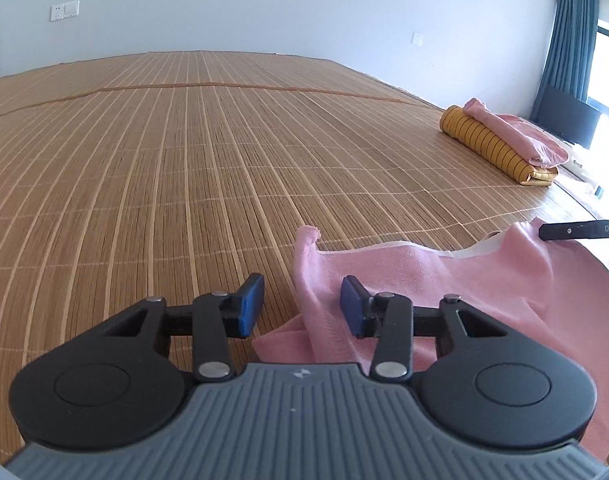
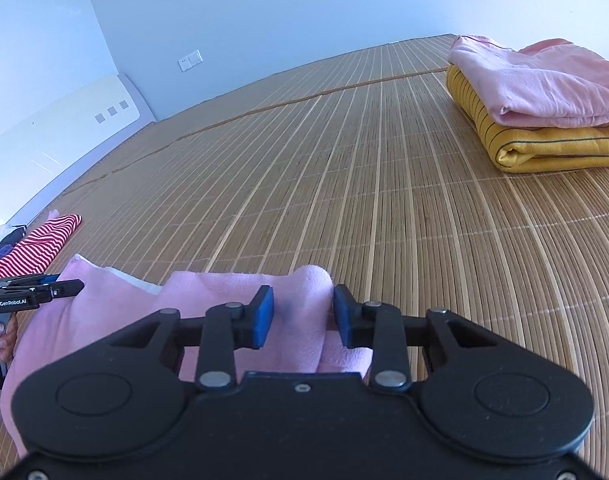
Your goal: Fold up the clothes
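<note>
A pink fleece garment (image 1: pixel 444 280) lies crumpled at the near edge of the bamboo mat (image 1: pixel 184 168). My left gripper (image 1: pixel 302 306) is open and straddles the garment's raised left edge, its right pad over the cloth and its left pad over bare mat. In the right wrist view the same pink garment (image 2: pixel 232 300) bunches into a ridge between the pads of my open right gripper (image 2: pixel 302 314); the right pad touches the fold. The right gripper's tip (image 1: pixel 576 232) shows at the garment's far side in the left wrist view. Seen side-on, the left gripper (image 2: pixel 36 292) hovers over the garment's other end.
A folded stack, pink garment on a yellow striped one (image 1: pixel 500 140) (image 2: pixel 544 120), sits at the mat's right side. A red-and-white striped garment (image 2: pixel 40 244) lies at the left by a white headboard (image 2: pixel 44 132). A hand (image 2: pixel 4 340) holds the left gripper. Blue curtain (image 1: pixel 568 40) hangs far right.
</note>
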### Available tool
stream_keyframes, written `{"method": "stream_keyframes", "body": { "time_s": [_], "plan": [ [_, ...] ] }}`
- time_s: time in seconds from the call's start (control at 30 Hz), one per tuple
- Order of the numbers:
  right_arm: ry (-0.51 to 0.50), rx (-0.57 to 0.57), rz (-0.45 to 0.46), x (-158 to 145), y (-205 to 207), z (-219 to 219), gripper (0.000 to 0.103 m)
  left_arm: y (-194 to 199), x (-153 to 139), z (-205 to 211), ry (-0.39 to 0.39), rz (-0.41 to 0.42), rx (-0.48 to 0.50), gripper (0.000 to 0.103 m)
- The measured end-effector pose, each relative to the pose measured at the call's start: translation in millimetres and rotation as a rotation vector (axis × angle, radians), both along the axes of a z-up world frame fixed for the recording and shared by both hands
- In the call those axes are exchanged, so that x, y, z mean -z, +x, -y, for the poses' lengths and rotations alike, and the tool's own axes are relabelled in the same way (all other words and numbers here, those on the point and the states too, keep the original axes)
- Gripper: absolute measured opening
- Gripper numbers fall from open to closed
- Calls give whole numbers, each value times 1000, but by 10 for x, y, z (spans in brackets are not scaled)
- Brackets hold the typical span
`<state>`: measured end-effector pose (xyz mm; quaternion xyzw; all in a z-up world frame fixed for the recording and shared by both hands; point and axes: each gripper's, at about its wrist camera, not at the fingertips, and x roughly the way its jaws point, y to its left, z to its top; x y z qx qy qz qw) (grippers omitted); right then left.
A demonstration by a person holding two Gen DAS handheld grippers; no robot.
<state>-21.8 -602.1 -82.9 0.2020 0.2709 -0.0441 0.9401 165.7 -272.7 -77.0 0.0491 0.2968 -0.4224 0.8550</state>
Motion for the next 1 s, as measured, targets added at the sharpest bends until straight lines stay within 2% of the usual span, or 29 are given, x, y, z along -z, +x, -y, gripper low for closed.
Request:
{"method": "stream_keyframes", "body": {
  "time_s": [0.03,0.1,0.2,0.27,0.33,0.53,0.6,0.67,0.73,0.8,0.87,0.93,0.97,1.0],
  "plan": [
    [-1,1,2,7,2,0,35,9,-1,-3,-9,-14,-2,37],
    [-6,2,6,28,4,-7,29,8,-13,-2,-15,-11,-16,22],
    [-21,0,8,52,20,-26,17,22,-18,-29,-34,-13,-29,9],
    [-42,1,14,39,22,-45,10,37,-51,-77,-61,-22,-18,6],
    [-66,-8,40,-67,-28,-81,9,13,-152,-134,-84,-10,-7,6],
    [-79,-56,207,-542,-443,-248,8,-185,-536,-417,-158,78,3,6],
    [-128,-66,208,-589,-503,-318,8,-231,-551,-436,-138,108,-5,6],
    [-174,-45,167,-510,-445,-347,9,-197,-486,-392,-110,74,12,6],
    [-139,-39,127,-378,-360,-311,9,-159,-405,-384,-116,24,7,7],
    [-114,-31,102,-297,-306,-289,9,-121,-339,-298,-101,-4,23,10],
    [-111,-28,85,-261,-270,-277,10,-125,-316,-263,-75,26,39,17],
    [-112,-32,81,-256,-250,-261,13,-105,-292,-179,-81,60,16,38],
    [-110,-34,82,-256,-245,-257,14,-73,-273,-122,-84,62,7,61],
    [-109,-35,83,-255,-240,-252,15,-44,-250,-80,-86,54,10,66]
  ]
}}
